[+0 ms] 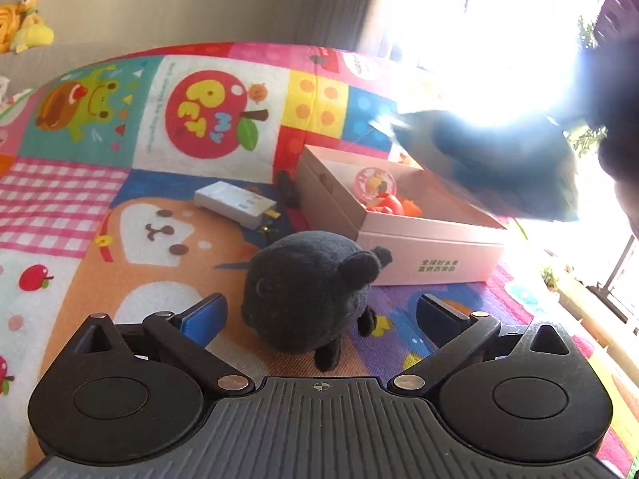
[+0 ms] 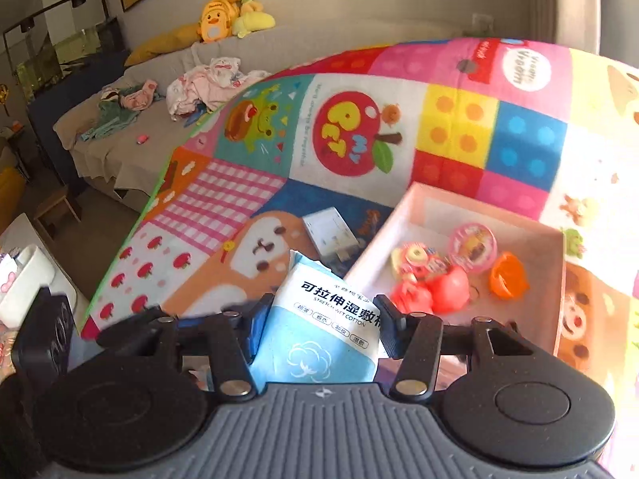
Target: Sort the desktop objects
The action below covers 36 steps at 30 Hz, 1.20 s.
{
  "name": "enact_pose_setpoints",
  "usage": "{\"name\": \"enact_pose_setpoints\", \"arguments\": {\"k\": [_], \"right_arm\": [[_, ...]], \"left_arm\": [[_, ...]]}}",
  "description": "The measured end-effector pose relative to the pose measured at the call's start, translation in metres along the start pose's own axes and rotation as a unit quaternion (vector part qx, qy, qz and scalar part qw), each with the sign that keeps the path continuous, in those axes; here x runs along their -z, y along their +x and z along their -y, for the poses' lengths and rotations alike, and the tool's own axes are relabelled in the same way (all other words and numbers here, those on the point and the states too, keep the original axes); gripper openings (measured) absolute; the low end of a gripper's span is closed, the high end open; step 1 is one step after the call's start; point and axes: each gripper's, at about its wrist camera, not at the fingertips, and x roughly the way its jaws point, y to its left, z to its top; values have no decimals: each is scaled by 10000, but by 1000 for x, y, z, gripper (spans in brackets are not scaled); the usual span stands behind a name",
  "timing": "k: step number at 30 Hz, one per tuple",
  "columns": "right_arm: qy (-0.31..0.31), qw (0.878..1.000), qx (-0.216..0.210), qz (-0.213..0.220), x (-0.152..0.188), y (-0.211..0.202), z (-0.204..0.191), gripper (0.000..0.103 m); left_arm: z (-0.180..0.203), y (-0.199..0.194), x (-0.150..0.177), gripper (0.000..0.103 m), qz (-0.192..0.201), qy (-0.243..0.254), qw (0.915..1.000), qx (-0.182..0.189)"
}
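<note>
A black plush toy stands on the colourful play mat, between the wide-apart fingers of my left gripper, which is open and not touching it. Behind it sits a pink box holding small toys. A white adapter lies left of the box. In the right wrist view my right gripper is shut on a light blue wet-cotton packet, held above the mat by the pink box. That box holds a pink capsule, red toys and an orange cup. The white adapter lies beyond the packet.
A blurred dark shape hangs over the box's far right in the left wrist view, against window glare. A grey sofa with clothes and yellow plush toys lies beyond the mat's left edge. A small wooden stool stands on the floor.
</note>
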Motion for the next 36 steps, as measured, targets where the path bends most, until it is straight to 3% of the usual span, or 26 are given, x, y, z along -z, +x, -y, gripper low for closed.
{"name": "enact_pose_setpoints", "arguments": {"k": [8,11,14,20,25,31,36], "right_arm": [[-72,9937,1122,13,92,1,24,53],[114,9935,1134,7,111,5,32,55],[314,9940,1034,171,124,0,36,72],[379,9924,1098,408,145,-12,37,90],[478,9910,1183,395,162,-15,40,98],[630,9901,1225,281,178,-4,41,99],[305,9907,1286,337,184,-1,27,103]], "left_arm": [[3,3,3,103,-296,-278,9991,87],[11,5,7,103,-474,-271,9984,120],[23,5,10,103,-595,-120,9980,160],[58,6,18,103,-853,335,9948,442],[72,7,20,103,-926,505,9937,373],[78,2,7,103,-763,575,9953,186],[80,5,5,103,-784,603,9951,-40]]}}
